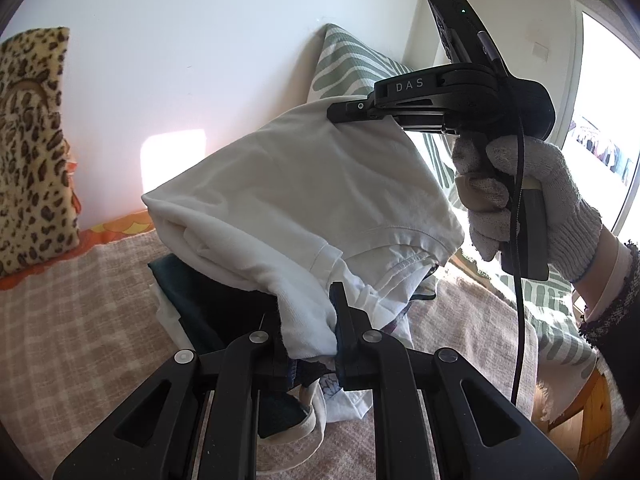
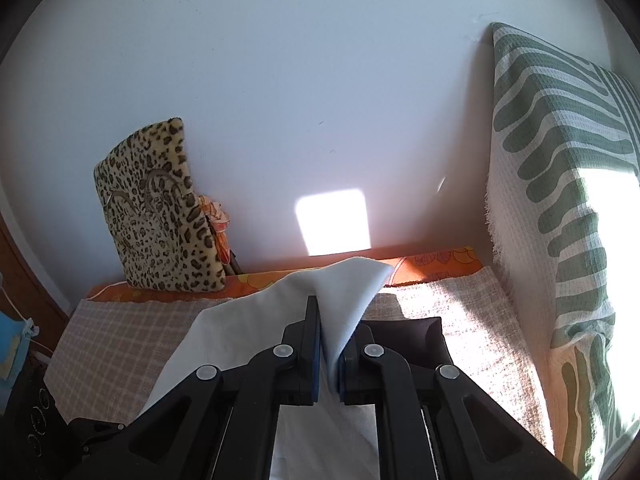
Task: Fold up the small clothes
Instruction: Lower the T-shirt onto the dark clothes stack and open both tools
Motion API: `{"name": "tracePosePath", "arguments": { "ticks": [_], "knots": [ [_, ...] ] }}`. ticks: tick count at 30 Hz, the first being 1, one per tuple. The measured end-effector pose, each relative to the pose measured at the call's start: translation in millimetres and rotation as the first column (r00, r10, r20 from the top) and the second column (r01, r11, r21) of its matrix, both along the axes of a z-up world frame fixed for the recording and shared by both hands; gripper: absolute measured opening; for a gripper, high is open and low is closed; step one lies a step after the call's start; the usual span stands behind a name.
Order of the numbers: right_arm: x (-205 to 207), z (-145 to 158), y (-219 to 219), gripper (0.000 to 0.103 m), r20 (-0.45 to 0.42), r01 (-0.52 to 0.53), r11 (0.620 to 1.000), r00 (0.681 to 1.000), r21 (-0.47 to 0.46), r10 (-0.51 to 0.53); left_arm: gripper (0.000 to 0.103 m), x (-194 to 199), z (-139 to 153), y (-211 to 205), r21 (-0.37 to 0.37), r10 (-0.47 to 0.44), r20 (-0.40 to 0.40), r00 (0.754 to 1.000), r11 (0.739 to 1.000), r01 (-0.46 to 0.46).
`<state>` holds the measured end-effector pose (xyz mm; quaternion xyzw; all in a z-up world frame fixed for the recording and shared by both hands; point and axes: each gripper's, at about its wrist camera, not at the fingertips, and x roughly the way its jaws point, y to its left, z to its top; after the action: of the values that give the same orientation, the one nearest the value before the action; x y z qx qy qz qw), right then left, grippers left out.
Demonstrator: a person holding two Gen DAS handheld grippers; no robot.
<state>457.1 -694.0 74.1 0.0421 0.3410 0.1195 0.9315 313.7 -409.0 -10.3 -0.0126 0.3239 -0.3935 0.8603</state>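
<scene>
The white garment (image 1: pixel 296 184) hangs in the air above the bed (image 1: pixel 80 312), bunched and unfolded, stretched between both tools. The left gripper (image 1: pixel 316 340) has its jaws clamped on a lower edge; the right gripper (image 1: pixel 360 114) pinches an upper corner. Beneath lies a heap of dark and pale clothes (image 1: pixel 224 312), seemingly unsorted. Folding looks barely begun: the piece must first be spread flat.
</scene>
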Motion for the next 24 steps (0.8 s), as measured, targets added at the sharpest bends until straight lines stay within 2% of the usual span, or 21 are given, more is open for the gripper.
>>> {"name": "tracePosePath", "arguments": {
  "ticks": [12, 14, 16, 17, 18, 20, 22, 24],
  "knots": [
    [42, -47, -19, 0.004, -0.067, 0.068, 0.992, 0.995, -0.103, -0.075, 0.012, 13, -25, -13, 0.011, 0.006, -0.074, 0.997, 1.000, -0.005],
    [47, -53, -22, 0.009, -0.068, 0.097, 0.986, 0.992, -0.135, -0.107, 0.014, 12, -24, -14, 0.020, 0.004, -0.080, 0.997, 1.000, -0.003],
    [52, -60, -24, 0.014, -0.082, 0.127, 0.979, 0.986, -0.158, -0.142, 0.018, 12, -24, -14, 0.043, 0.011, -0.085, 0.996, 0.999, -0.007],
    [55, -62, -24, 0.020, -0.082, 0.148, 0.969, 0.982, -0.200, -0.167, 0.022, 11, -23, -14, 0.056, 0.015, -0.085, 0.996, 0.998, -0.010],
    [56, -65, -23, 0.021, -0.080, 0.162, 0.957, 0.979, -0.239, -0.186, 0.025, 11, -22, -14, 0.068, 0.015, -0.084, 0.996, 0.998, -0.010],
    [57, -68, -21, 0.021, -0.083, 0.176, 0.942, 0.975, -0.287, -0.207, 0.050, 9, -20, -11, 0.088, 0.025, -0.077, 0.997, 0.996, -0.018],
    [55, -69, -24, 0.024, -0.087, 0.187, 0.940, 0.972, -0.286, -0.220, 0.061, 7, -17, -5, 0.102, 0.043, -0.078, 0.996, 0.994, -0.034],
    [52, -67, -26, 0.033, -0.088, 0.201, 0.940, 0.969, -0.276, -0.233, 0.061, 6, -14, 0, 0.119, 0.058, -0.073, 0.996, 0.992, -0.049]
  ]
}}
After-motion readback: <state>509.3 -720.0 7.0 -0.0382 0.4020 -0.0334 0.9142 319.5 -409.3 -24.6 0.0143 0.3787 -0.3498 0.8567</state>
